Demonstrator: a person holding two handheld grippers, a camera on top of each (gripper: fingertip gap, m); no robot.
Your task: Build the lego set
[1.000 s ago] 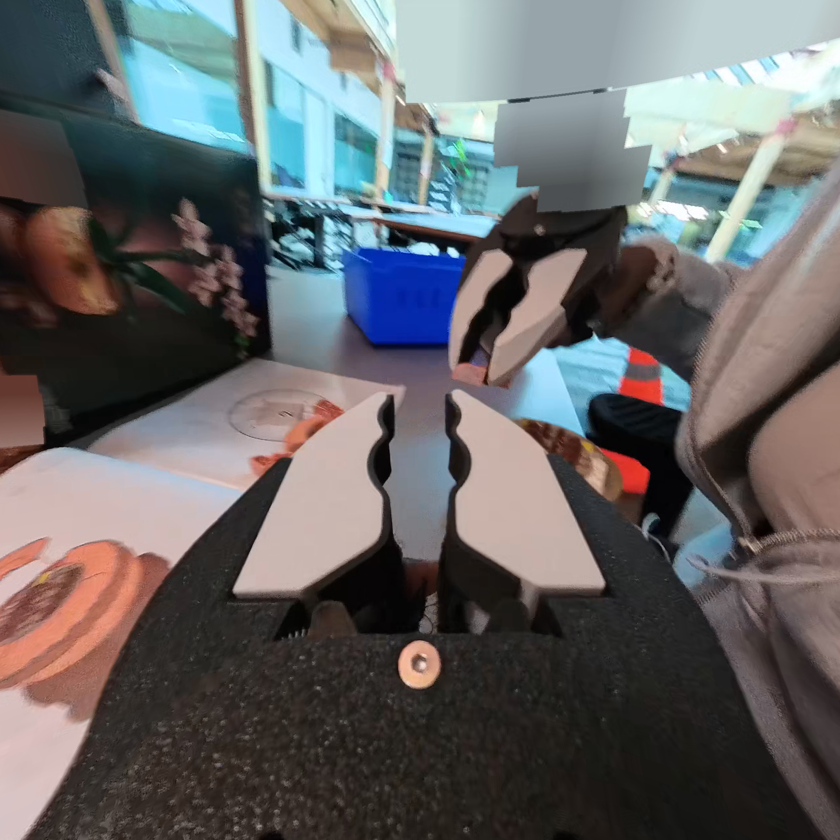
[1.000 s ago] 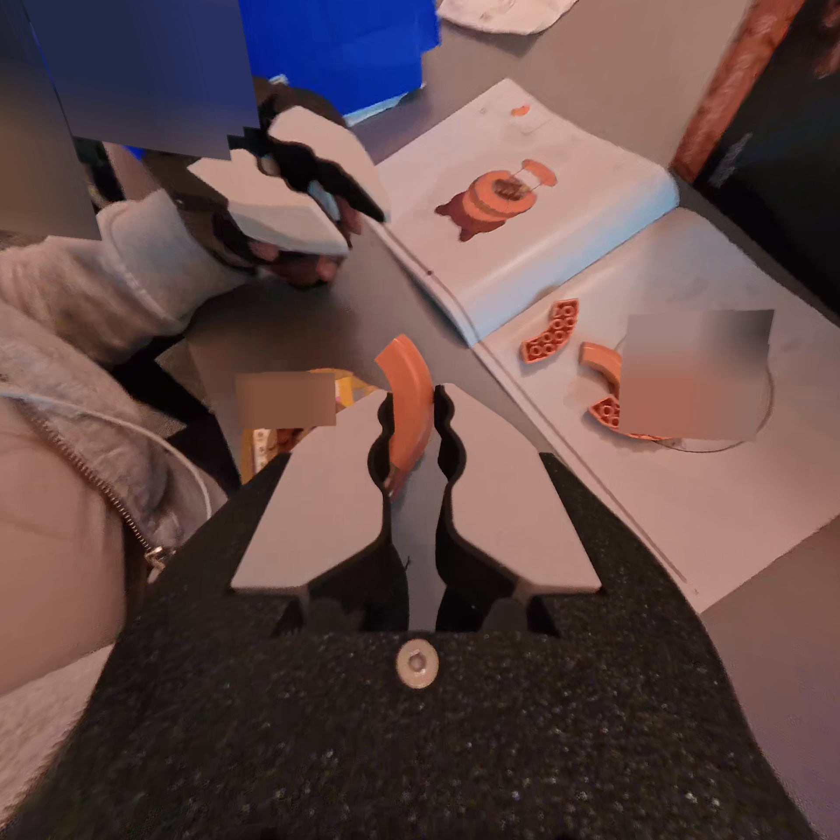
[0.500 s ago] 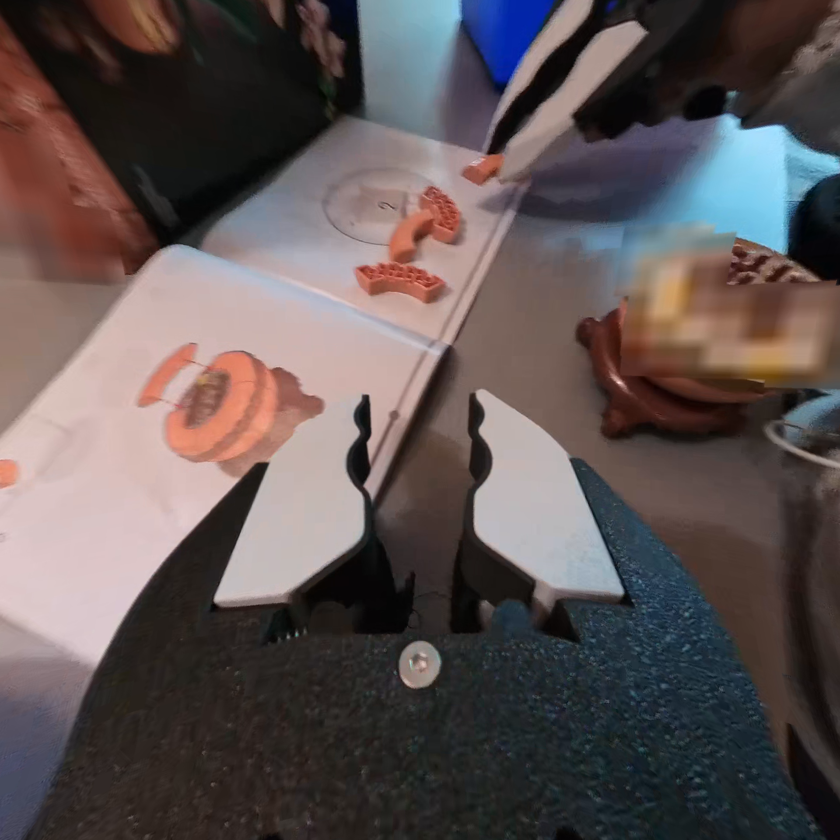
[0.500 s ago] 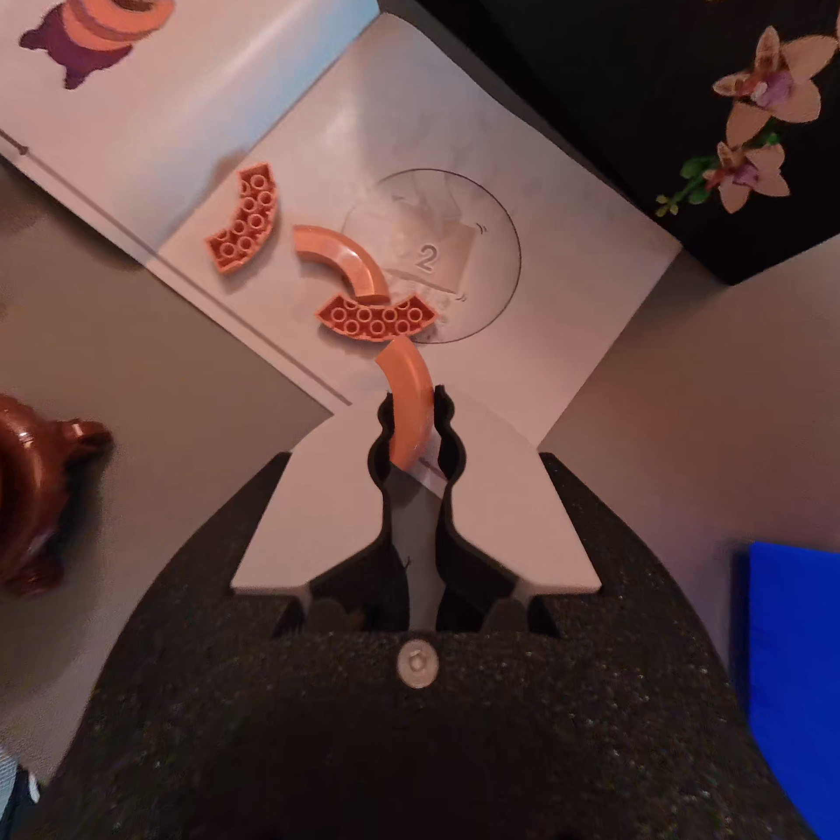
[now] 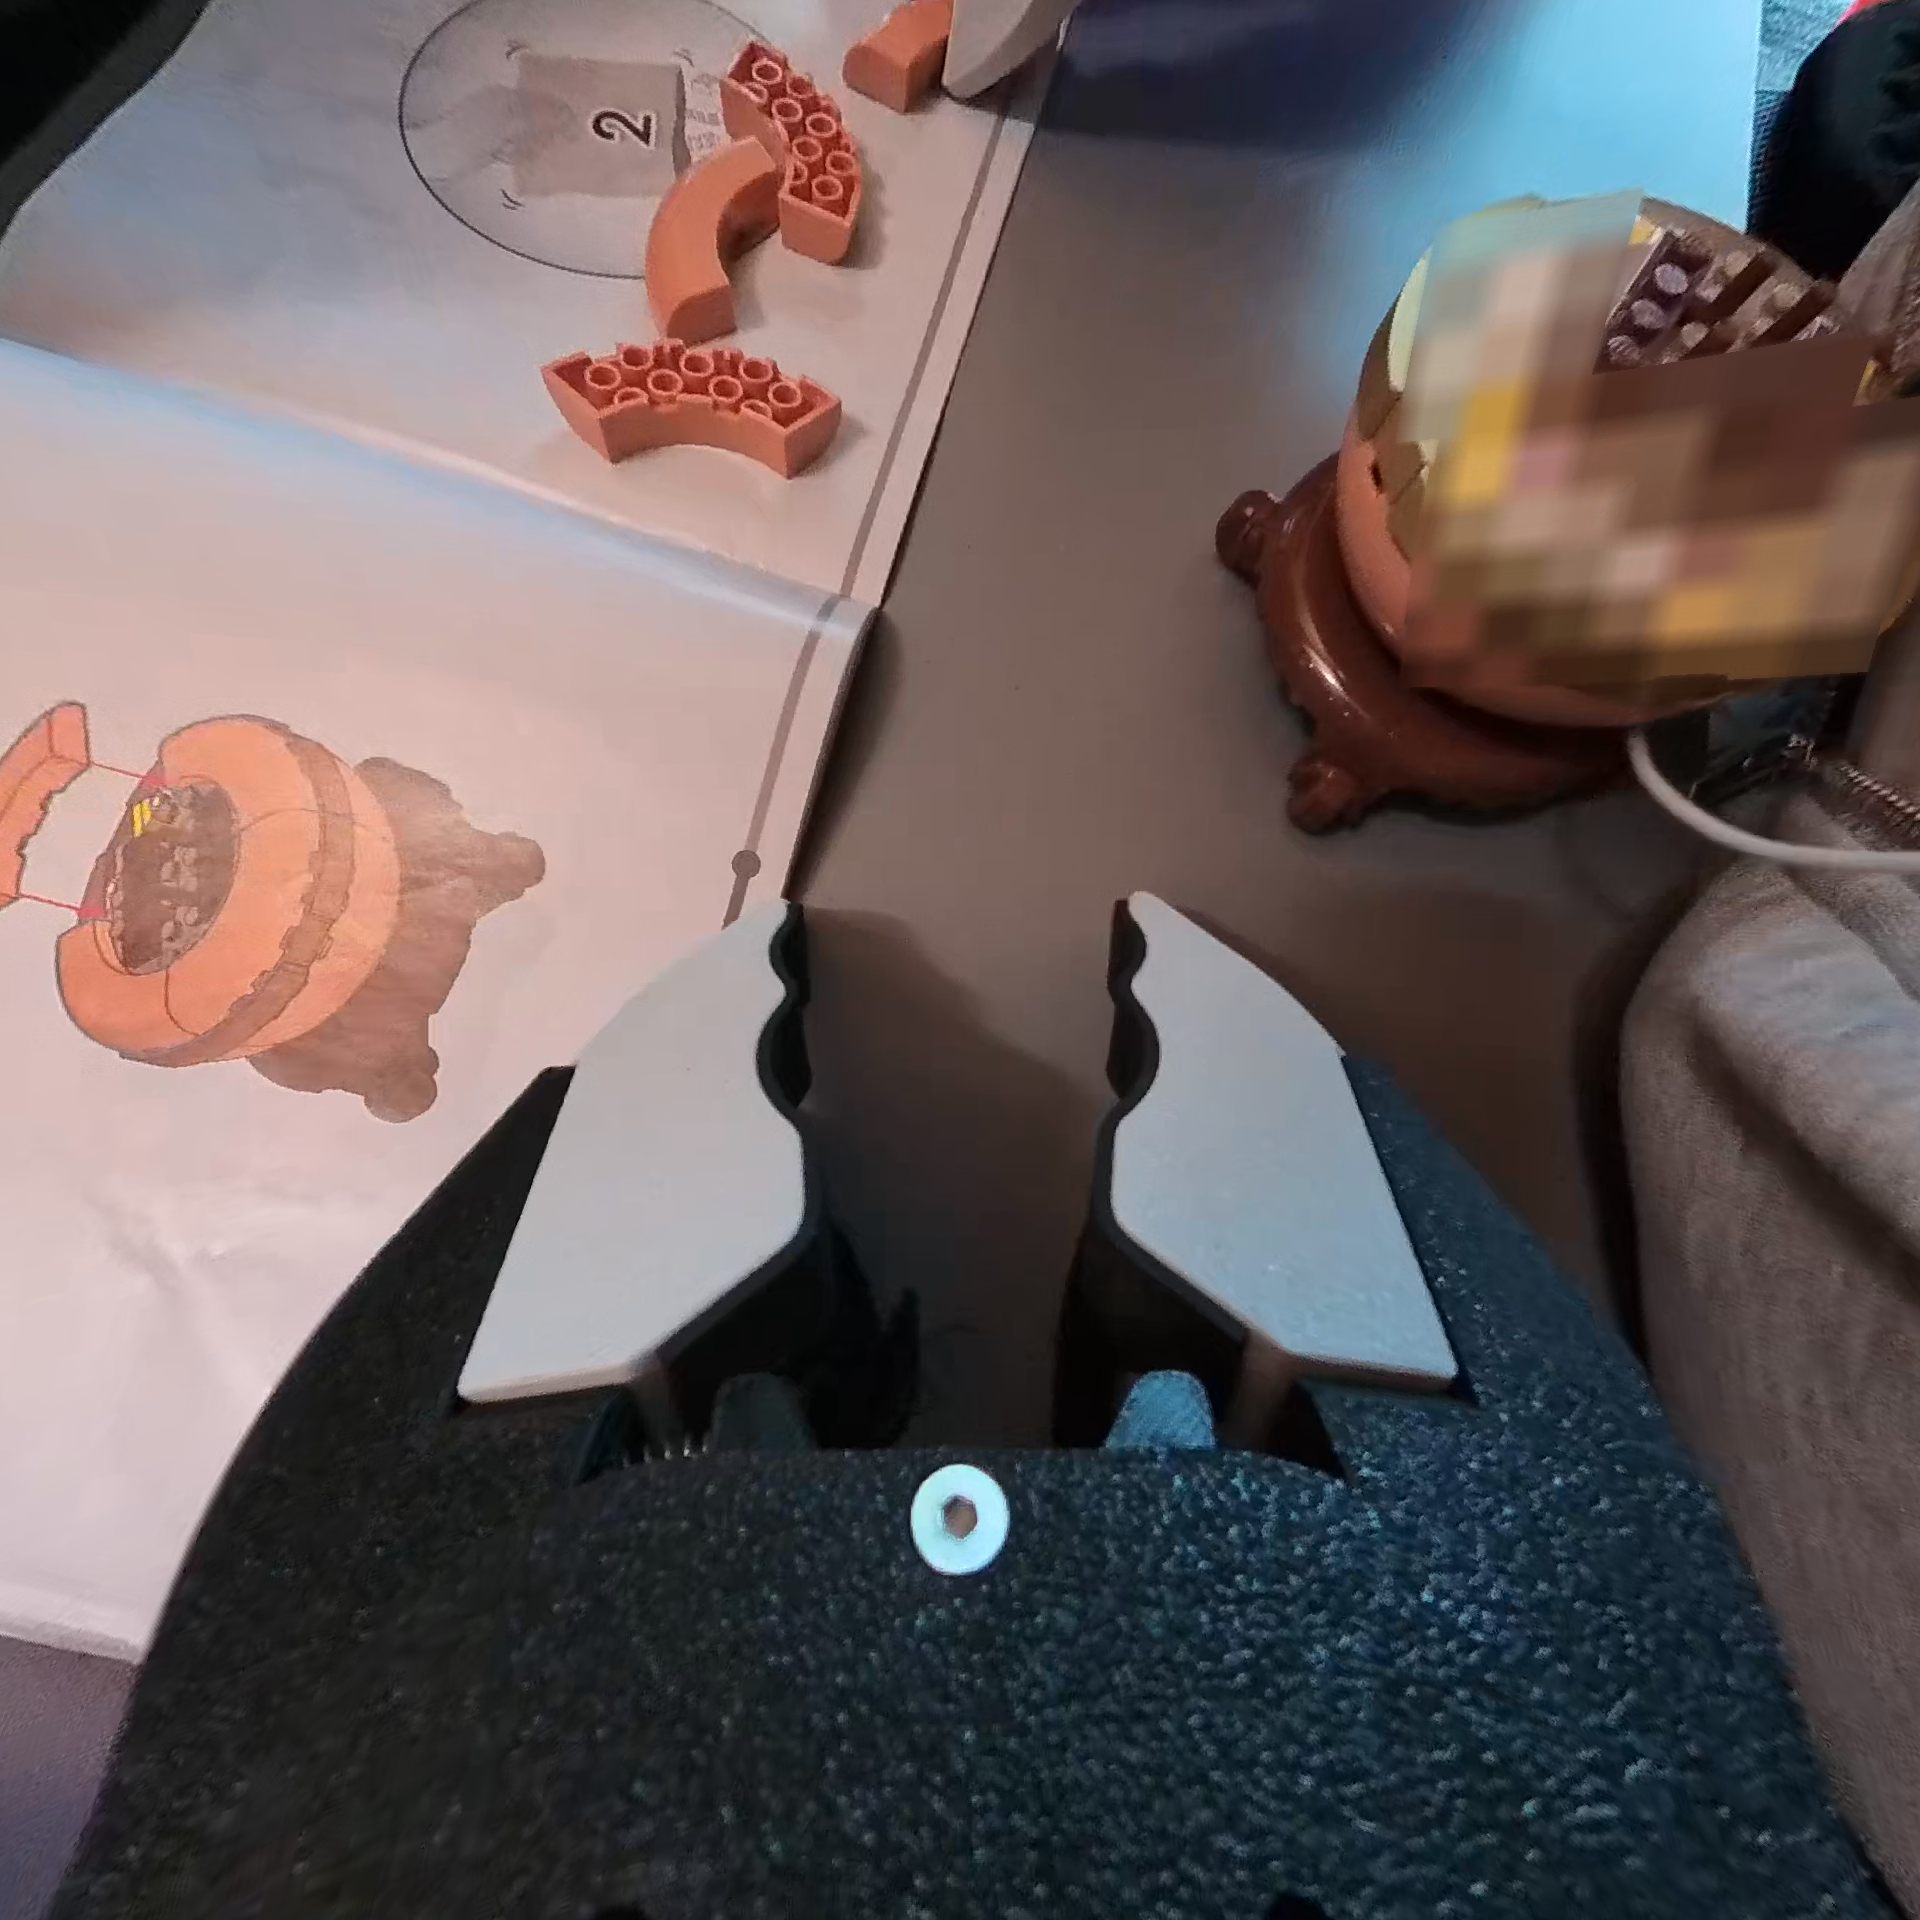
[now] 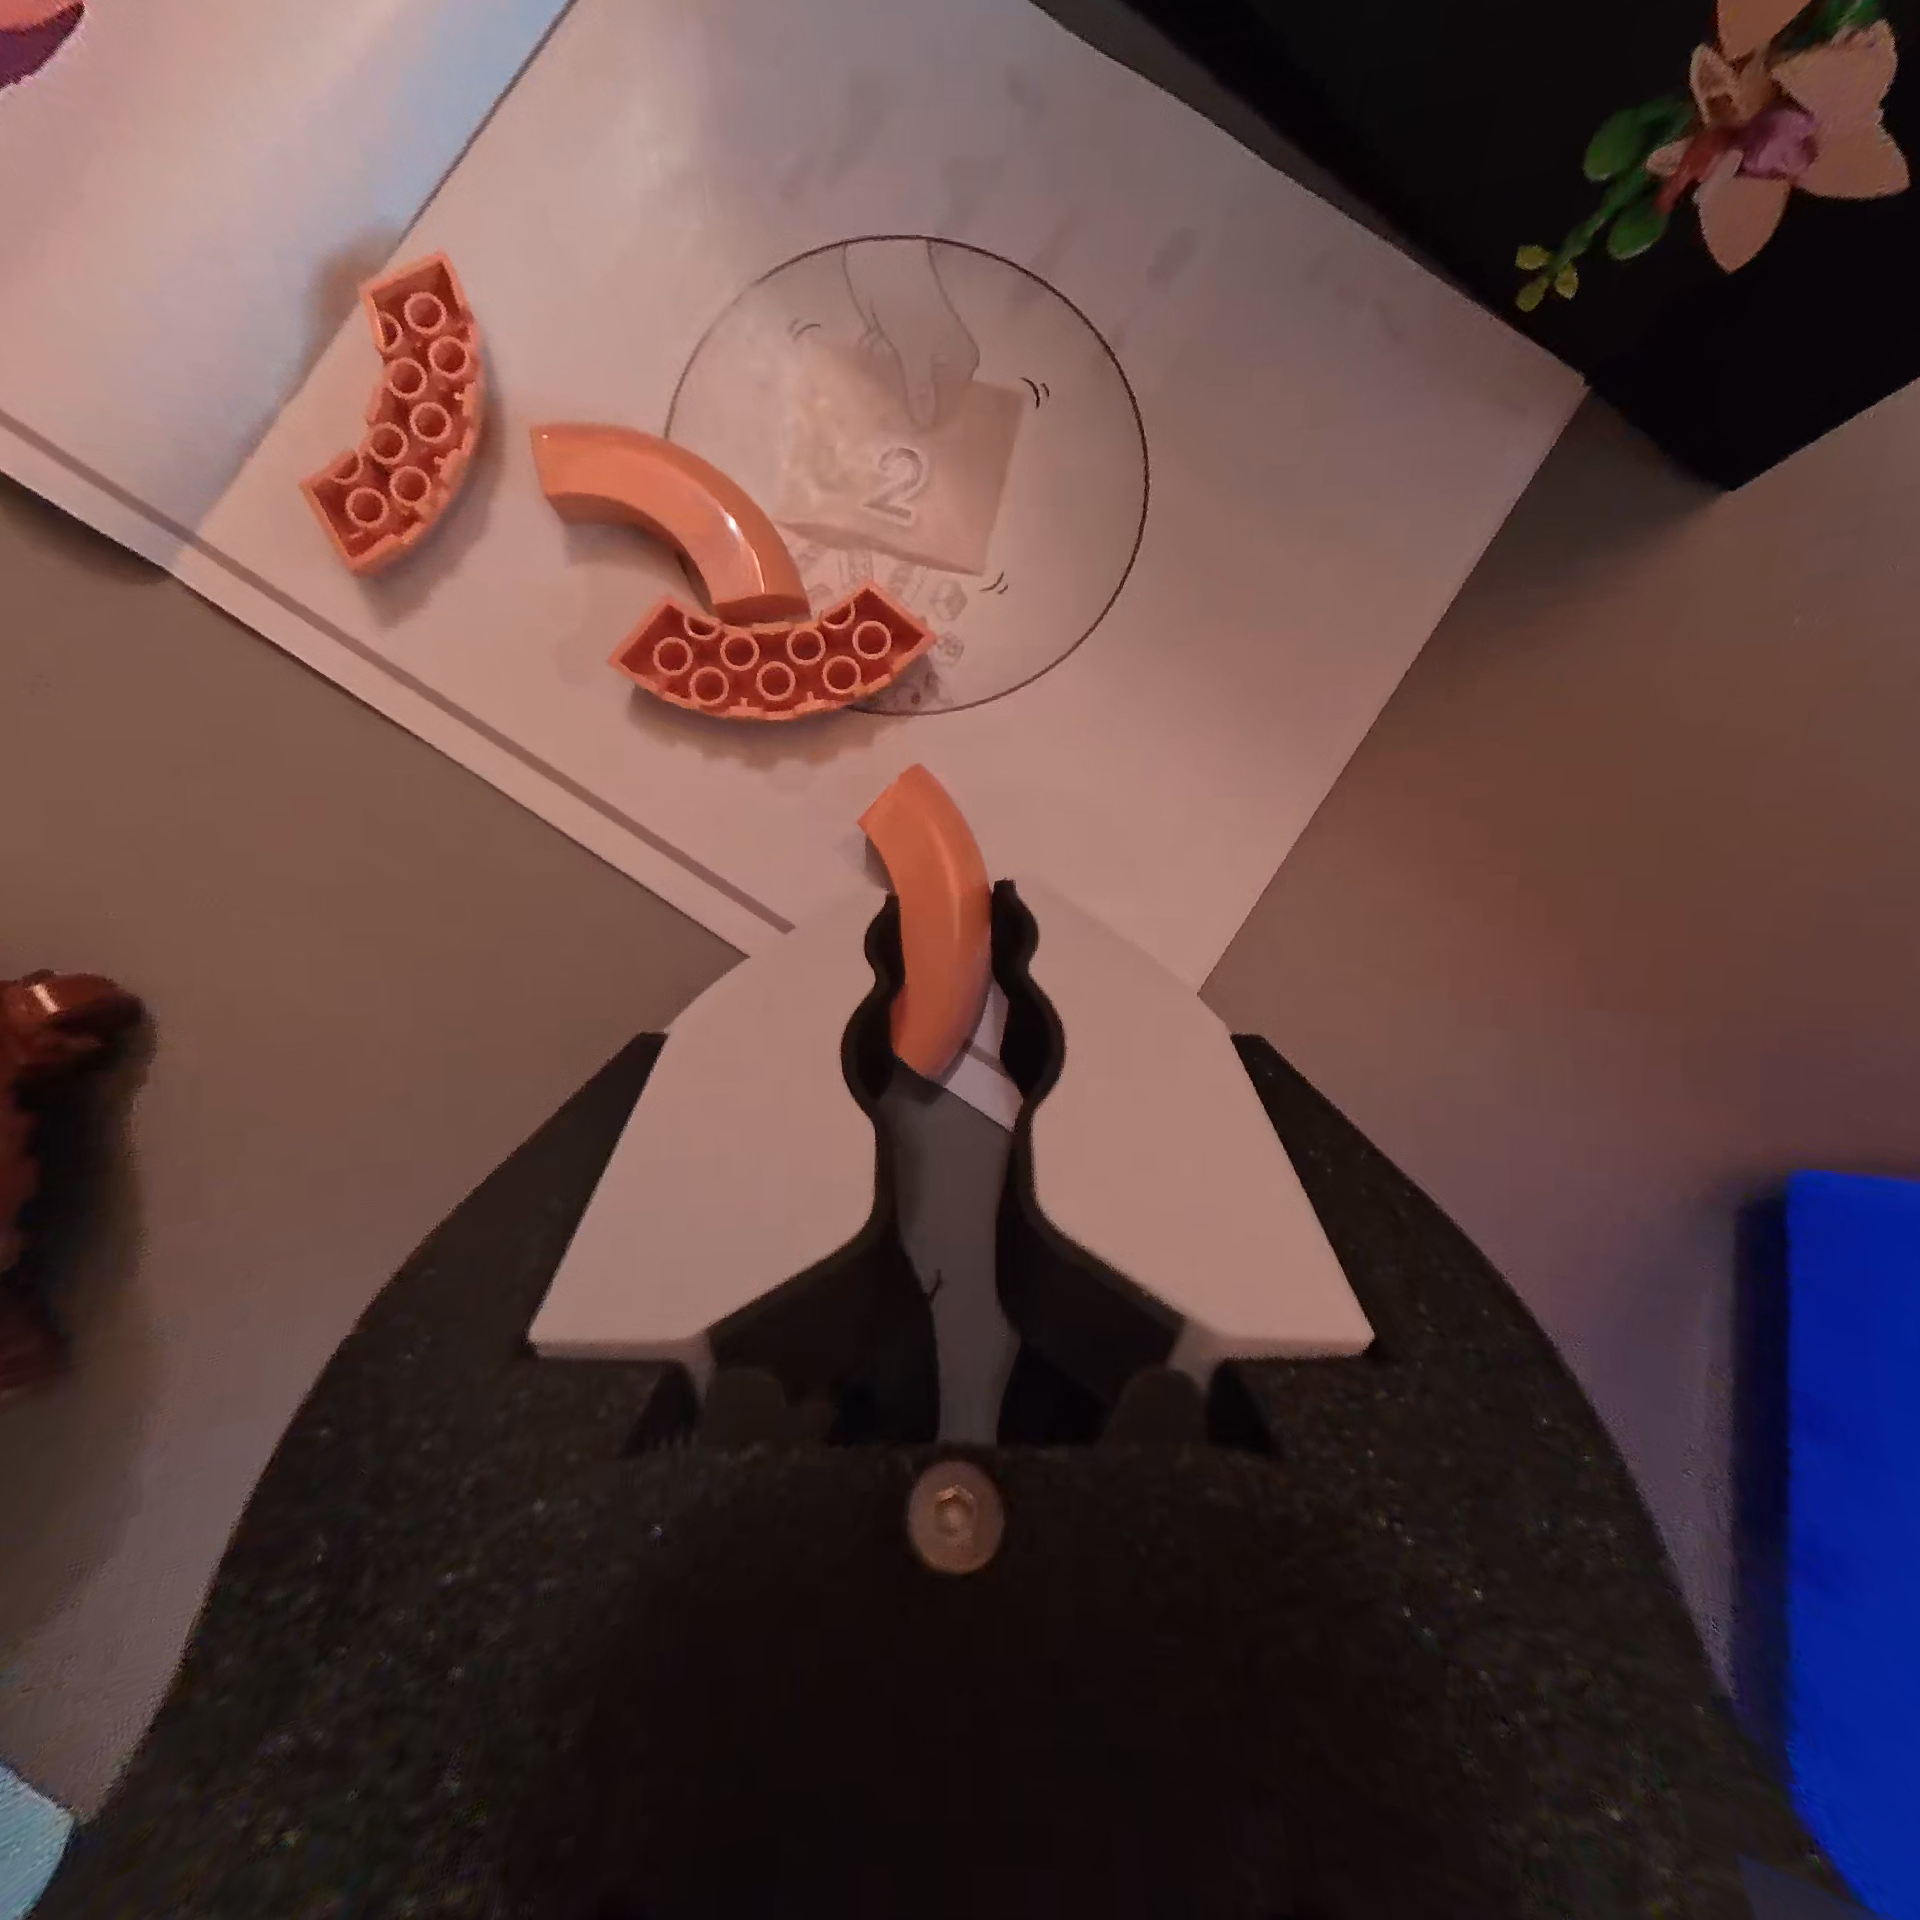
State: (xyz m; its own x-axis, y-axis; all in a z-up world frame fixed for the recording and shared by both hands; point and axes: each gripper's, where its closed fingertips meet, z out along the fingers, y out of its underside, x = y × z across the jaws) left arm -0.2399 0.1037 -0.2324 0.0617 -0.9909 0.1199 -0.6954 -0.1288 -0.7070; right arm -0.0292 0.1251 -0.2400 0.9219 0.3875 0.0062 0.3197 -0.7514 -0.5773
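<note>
1. The right gripper [image 6: 940,914] is pinching a smooth orange arch piece [image 6: 935,935] over the instruction booklet [image 6: 1299,436].
2. The left gripper [image 5: 956,935] is hanging wide and empty above the grey table [image 5: 1039,623].
3. Three loose arch bricks [image 6: 774,655] are lying at eleven o'clock of the held piece.

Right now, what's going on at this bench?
A person is building a lego set with two handheld grippers. The right gripper is shut on a curved orange piece, held over the open instruction booklet. Three more curved orange pieces lie loose on that page, two of them underside up. The left gripper is open and empty over the grey table, near the partly built brown pot.
</note>
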